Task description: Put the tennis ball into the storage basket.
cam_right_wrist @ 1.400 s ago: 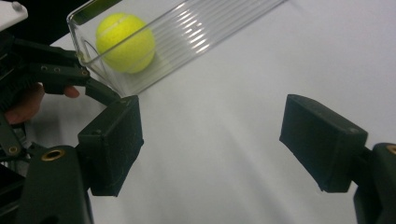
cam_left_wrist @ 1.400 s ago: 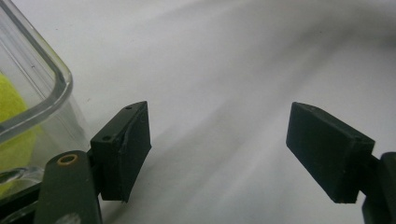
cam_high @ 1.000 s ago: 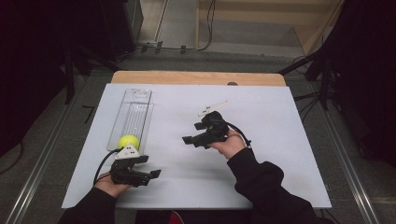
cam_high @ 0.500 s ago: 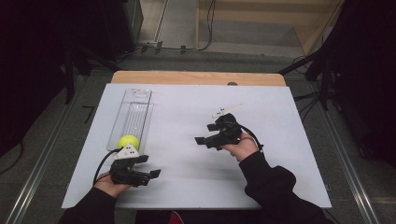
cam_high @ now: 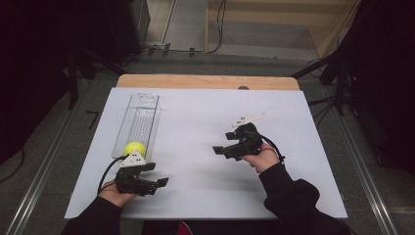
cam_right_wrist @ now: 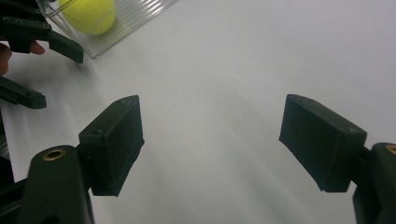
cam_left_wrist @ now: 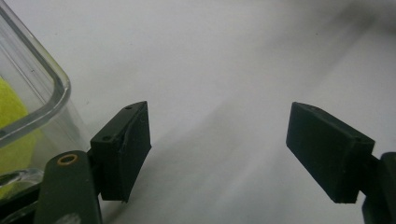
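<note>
A yellow-green tennis ball (cam_high: 134, 148) lies in the near end of a long clear plastic container (cam_high: 142, 115) on the left of the white table. Just in front of that end rests my left gripper (cam_high: 159, 175), jaws pointing right and open with nothing between them. In the left gripper view (cam_left_wrist: 217, 149) the container's corner (cam_left_wrist: 42, 79) and the ball (cam_left_wrist: 11, 126) sit at the left. My right gripper (cam_high: 221, 143) hovers right of the table's middle, jaws pointing left, open and empty (cam_right_wrist: 210, 144). Its camera sees the ball (cam_right_wrist: 88, 14) far off.
The white tabletop (cam_high: 205, 112) ends in a wooden strip (cam_high: 205, 81) at the far edge. Dark floor, metal rails and cables surround the table. In the right gripper view the left gripper's fingers (cam_right_wrist: 56, 43) lie beside the container (cam_right_wrist: 135, 16).
My right hand has carried its gripper to the right, away from the container, with the jaws unchanged. The left gripper, ball and container have stayed put.
</note>
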Action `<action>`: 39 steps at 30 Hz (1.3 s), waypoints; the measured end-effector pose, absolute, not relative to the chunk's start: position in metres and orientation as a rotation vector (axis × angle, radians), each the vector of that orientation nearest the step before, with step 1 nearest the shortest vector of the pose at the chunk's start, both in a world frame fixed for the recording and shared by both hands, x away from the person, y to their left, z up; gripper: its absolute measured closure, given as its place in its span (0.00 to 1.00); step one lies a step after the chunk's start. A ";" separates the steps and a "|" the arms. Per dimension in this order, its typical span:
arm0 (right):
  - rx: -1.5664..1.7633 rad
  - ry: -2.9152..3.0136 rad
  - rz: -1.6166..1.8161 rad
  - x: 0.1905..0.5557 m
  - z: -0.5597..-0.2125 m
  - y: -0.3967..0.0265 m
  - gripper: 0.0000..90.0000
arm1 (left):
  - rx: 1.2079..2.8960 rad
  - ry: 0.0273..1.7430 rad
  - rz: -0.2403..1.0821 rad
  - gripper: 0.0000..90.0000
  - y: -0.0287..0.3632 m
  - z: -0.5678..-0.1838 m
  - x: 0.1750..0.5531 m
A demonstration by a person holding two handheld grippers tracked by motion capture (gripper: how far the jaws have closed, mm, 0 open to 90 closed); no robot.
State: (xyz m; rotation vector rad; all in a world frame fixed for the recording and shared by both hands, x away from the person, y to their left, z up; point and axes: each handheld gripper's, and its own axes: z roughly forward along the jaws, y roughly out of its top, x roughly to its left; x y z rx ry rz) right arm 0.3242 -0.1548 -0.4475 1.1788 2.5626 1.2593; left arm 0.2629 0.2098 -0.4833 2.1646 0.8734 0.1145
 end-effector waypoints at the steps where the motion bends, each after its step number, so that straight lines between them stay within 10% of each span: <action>1: 1.179 2.563 1.259 0.324 -0.448 -0.155 0.22 | 2.166 0.872 0.115 0.25 0.210 -0.483 0.263; 39: 1.257 2.506 1.235 0.284 -0.466 -0.208 0.22 | 2.163 0.880 0.117 0.25 0.210 -0.483 0.263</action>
